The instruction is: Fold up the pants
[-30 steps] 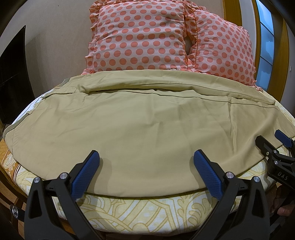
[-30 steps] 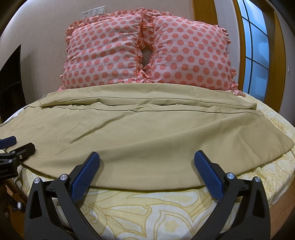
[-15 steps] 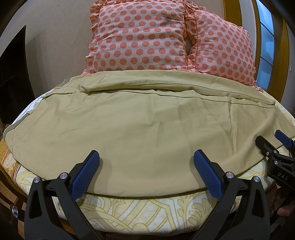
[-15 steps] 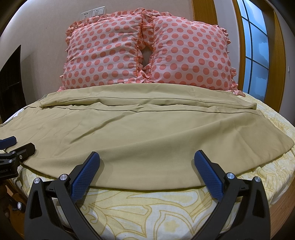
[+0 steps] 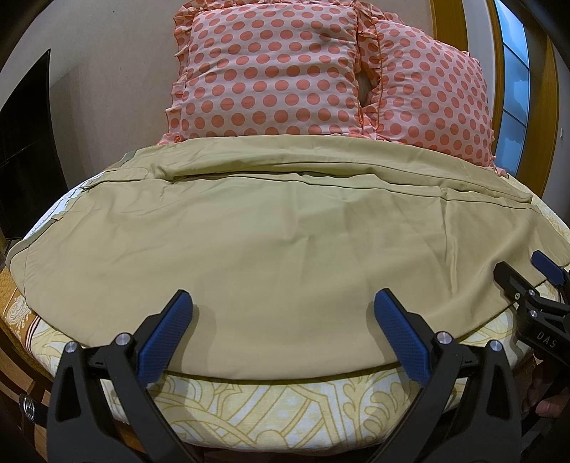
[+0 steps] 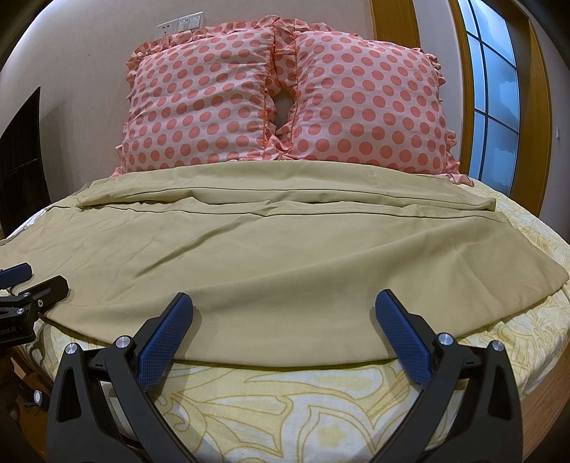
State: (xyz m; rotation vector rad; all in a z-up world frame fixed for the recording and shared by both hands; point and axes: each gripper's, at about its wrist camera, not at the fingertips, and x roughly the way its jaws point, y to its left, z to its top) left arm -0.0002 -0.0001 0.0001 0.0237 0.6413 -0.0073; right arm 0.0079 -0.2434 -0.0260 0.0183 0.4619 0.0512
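Blue-padded fingers of my left gripper (image 5: 283,313) stand wide apart with nothing between them, their tips just over the near hem of the khaki pants (image 5: 285,249). My right gripper (image 6: 283,313) is spread the same way, also empty, over the same near edge further along.

Below both sets of jaws, a strip of yellow patterned bedsheet (image 6: 285,402) shows before the fabric begins. Beyond the jaws the pants lie flat across the bed, running sideways, with the second leg lying just past the first, a long seam line between them.

Only my left view shows the waistband end of the pants (image 5: 135,160), far off to the left of the jaws, plus my right gripper poking in at the right edge. Only my right view shows the leg cuffs (image 6: 491,203) ending to the right of the jaws, and my left gripper at the left edge.

Farthest away, two pink polka-dot pillows (image 6: 285,107) lean against the wall, touching the pants' far edge. A window (image 6: 495,107) sits right of them; a wall socket plate (image 6: 180,25) appears only in the right view.
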